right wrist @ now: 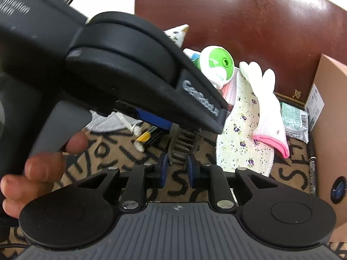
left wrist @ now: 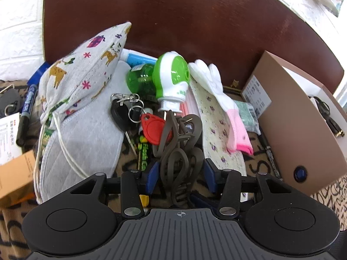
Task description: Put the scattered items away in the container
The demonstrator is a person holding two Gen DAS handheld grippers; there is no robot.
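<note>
A grey-brown plastic hair claw clip [left wrist: 181,149] stands between the blue pads of my left gripper [left wrist: 180,171], which is shut on it low over the patterned cloth. In the right wrist view the same clip [right wrist: 181,145] hangs from the left gripper's body [right wrist: 134,69], and its lower teeth sit between the pads of my right gripper [right wrist: 177,169], which is nearly closed around it; whether the pads touch it is unclear. Behind the clip lie a key bunch with a red tag [left wrist: 151,127] and a green-and-white plug-in device [left wrist: 172,75].
A brown cardboard box [left wrist: 297,117] stands open at the right. A deer-print pouch [left wrist: 84,73], grey cloth [left wrist: 91,143], floral cloth [left wrist: 216,125], white-and-pink glove [left wrist: 223,99], markers [left wrist: 26,112] and an orange box [left wrist: 15,173] lie around. A dark red chair back [left wrist: 195,17] rises behind.
</note>
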